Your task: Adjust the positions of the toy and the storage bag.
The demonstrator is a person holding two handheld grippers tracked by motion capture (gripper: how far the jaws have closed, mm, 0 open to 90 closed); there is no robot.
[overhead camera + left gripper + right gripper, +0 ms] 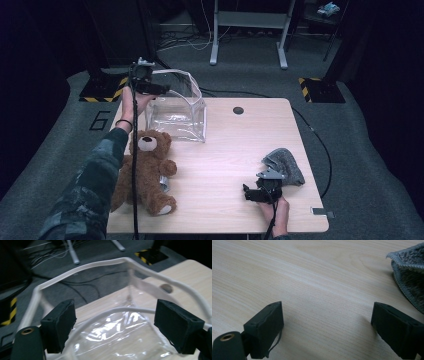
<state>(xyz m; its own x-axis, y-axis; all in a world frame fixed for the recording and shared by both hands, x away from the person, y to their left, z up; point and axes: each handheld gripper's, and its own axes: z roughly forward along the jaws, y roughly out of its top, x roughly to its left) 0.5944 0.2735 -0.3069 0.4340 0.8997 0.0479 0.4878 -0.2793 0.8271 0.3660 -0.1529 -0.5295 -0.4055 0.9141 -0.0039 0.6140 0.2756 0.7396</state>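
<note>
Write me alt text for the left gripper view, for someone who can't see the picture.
The left gripper, jaws wide open and empty, hangs over the open top of a clear plastic bag with a white rim, standing at the edge of a light wooden table. Beyond lie grey carpet, cables and a metal frame leg.

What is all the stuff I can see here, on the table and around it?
Clear plastic bag with white rim: one, transparent, far left of the table, standing open.
Brown plush teddy bear: one, brown, lying at the near left edge.
Grey knitted cloth: one, grey, near right part.
Light wooden table: one, pale wood, with a round hole at the far side.
White metal frame: one, on the floor behind.
Left gripper: black, open, over the bag's rim.
Right gripper: black, open, low over bare tabletop beside the cloth.
</note>
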